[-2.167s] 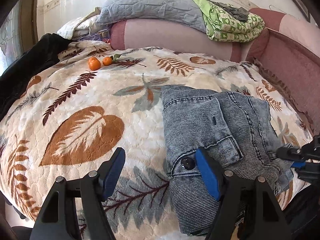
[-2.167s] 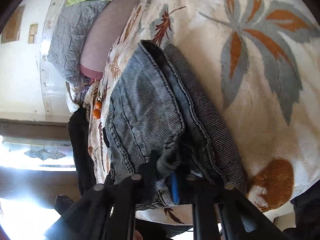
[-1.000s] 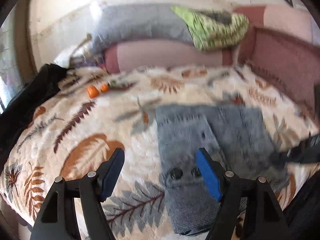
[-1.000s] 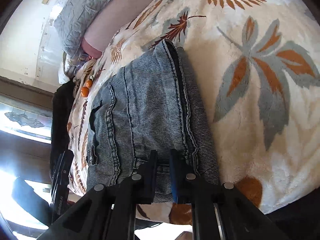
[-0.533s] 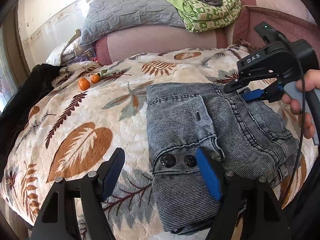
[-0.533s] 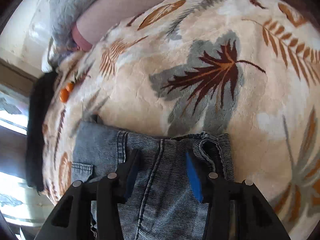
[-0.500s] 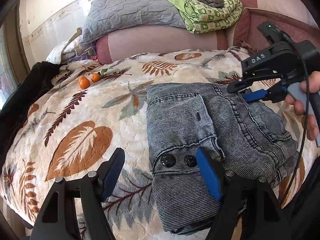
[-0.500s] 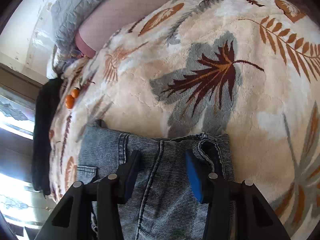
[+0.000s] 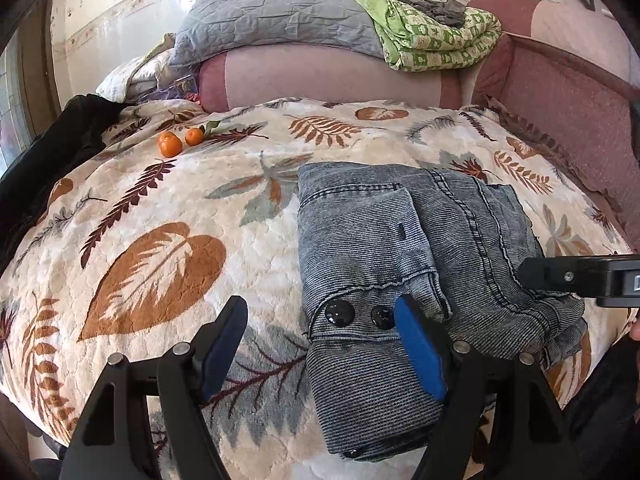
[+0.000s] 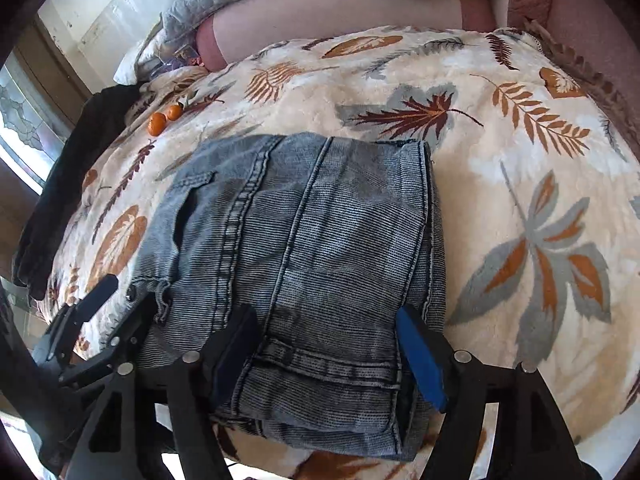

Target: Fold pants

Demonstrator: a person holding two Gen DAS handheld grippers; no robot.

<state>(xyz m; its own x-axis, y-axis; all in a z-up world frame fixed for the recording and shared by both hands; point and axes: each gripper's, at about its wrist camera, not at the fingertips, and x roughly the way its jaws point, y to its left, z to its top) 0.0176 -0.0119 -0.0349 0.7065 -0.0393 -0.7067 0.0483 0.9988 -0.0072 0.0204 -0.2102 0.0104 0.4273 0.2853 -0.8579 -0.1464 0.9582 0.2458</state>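
I see the pants (image 9: pixel 400 248) lying folded into a compact grey-blue denim bundle on the bed's leaf-print blanket (image 9: pixel 160 240), toward its near edge and right of middle. In the left wrist view two dark buttons (image 9: pixel 340 314) sit side by side on the top layer, near the bundle's front. In the right wrist view the pants (image 10: pixel 312 248) show a pocket flap on the left, long seams running away from me, and a belt loop at the near edge.

My left hand-held gripper (image 9: pixel 320 344) has its jaws wide apart and holds nothing; its right finger hangs over the pants' near left part, its left finger over bare blanket. My right hand-held gripper (image 10: pixel 328 344) is also spread wide, both fingers straddling the near edge of the bundle; I cannot tell whether they touch the cloth. The left hand-held gripper (image 10: pixel 92 320) shows at that view's lower left.

Two oranges (image 9: pixel 176 142) lie far back on the blanket. Behind are a pink bolster (image 9: pixel 332 76), a grey quilt (image 9: pixel 280 20) and a green blanket (image 9: pixel 436 40). A black cloth (image 9: pixel 52 152) drapes the left edge.
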